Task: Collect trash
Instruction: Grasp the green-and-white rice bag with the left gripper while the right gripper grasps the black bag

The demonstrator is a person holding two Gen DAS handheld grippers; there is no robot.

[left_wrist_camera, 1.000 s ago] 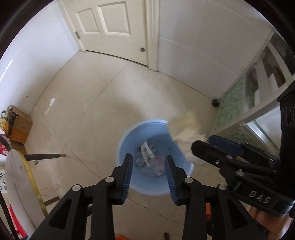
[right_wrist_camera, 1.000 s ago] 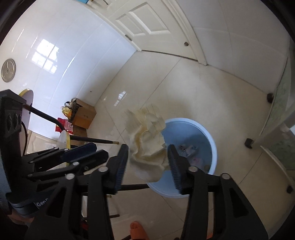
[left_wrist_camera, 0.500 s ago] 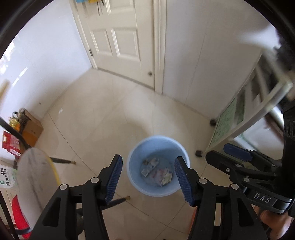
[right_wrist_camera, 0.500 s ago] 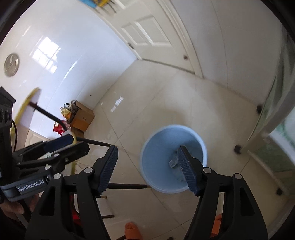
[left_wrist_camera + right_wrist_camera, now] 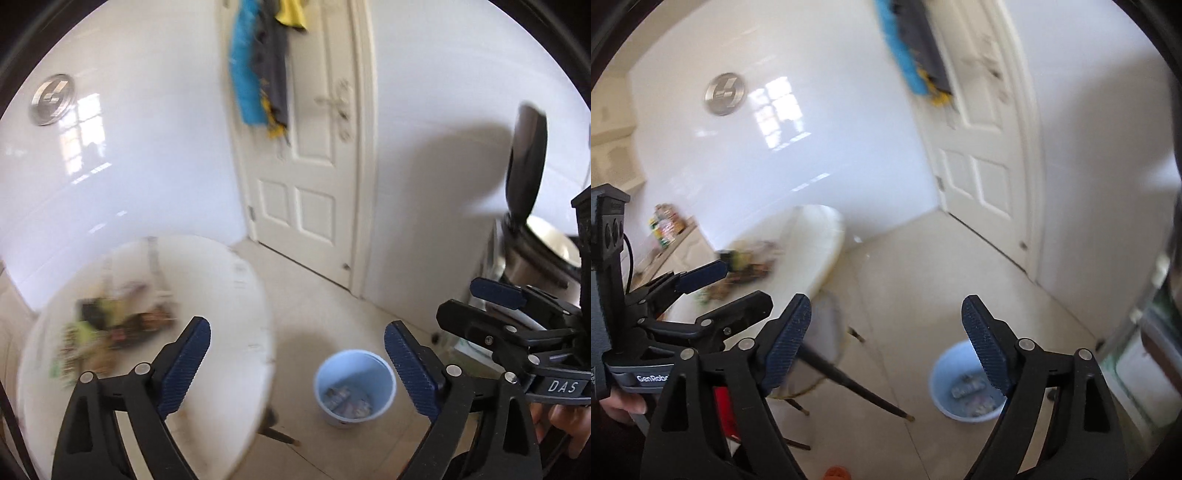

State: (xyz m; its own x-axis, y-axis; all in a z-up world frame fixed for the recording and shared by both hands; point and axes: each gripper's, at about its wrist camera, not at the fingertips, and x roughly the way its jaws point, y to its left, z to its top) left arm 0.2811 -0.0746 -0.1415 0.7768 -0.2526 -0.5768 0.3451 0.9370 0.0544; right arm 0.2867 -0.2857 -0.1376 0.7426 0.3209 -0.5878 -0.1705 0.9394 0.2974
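A light blue trash bin [image 5: 354, 386] stands on the tiled floor with several wrappers in its bottom; it also shows in the right wrist view [image 5: 964, 387]. A blurred pile of trash [image 5: 118, 321] lies on the round white table [image 5: 229, 288], and shows in the right wrist view [image 5: 746, 264] too. My left gripper [image 5: 295, 363] is open and empty, held high above the floor between table and bin. My right gripper [image 5: 884, 341] is open and empty, and appears side-on in the left wrist view [image 5: 480, 306].
A white panelled door [image 5: 314, 147] with blue and grey cloths hanging on it is straight ahead. A round metal wall disc [image 5: 51, 99] is on the left wall. A cooker with raised lid [image 5: 532, 206] stands at the right. Black table legs [image 5: 857, 387] slant over the floor.
The crumpled paper dropped out of my right gripper into the bin. Both grippers opened wide, rose away from the bin and swung up and left, bringing the table into view.
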